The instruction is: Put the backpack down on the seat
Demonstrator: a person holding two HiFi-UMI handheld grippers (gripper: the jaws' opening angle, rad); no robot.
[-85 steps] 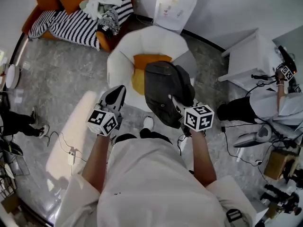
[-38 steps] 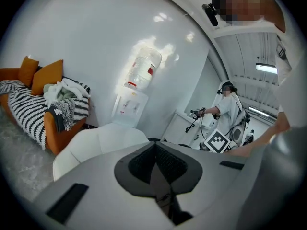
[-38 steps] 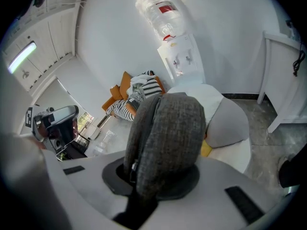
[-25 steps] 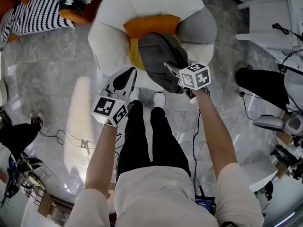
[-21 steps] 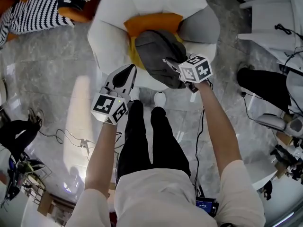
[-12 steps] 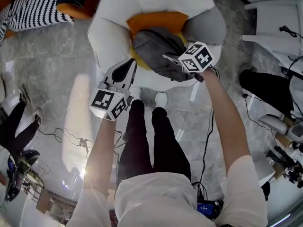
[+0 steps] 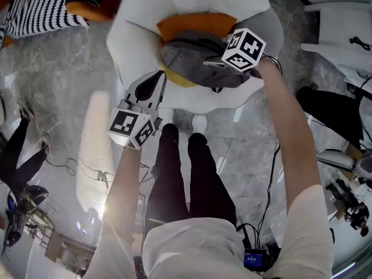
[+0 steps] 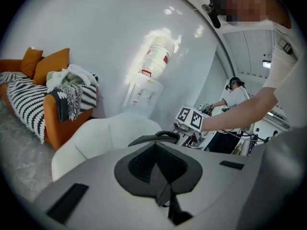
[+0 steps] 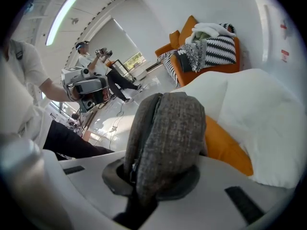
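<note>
Moved since a second ago: your right gripper (image 7: 214, 63) has swung the backpack (image 7: 192, 60) further over the white seat (image 7: 135, 36), where it lies crosswise against the orange cushion (image 7: 192, 24). The right fingers are pinched narrowly on the bag's fabric, and the bag extends left from them. Your left gripper (image 7: 155, 82) is farther off by the seat's front edge, its fingers together and empty.

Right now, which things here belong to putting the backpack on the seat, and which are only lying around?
Job: backpack, right claw gripping it, white armchair, orange cushion on its seat.
Lying about: striped sofa, white table, water dispenser, shut left claw.
</note>
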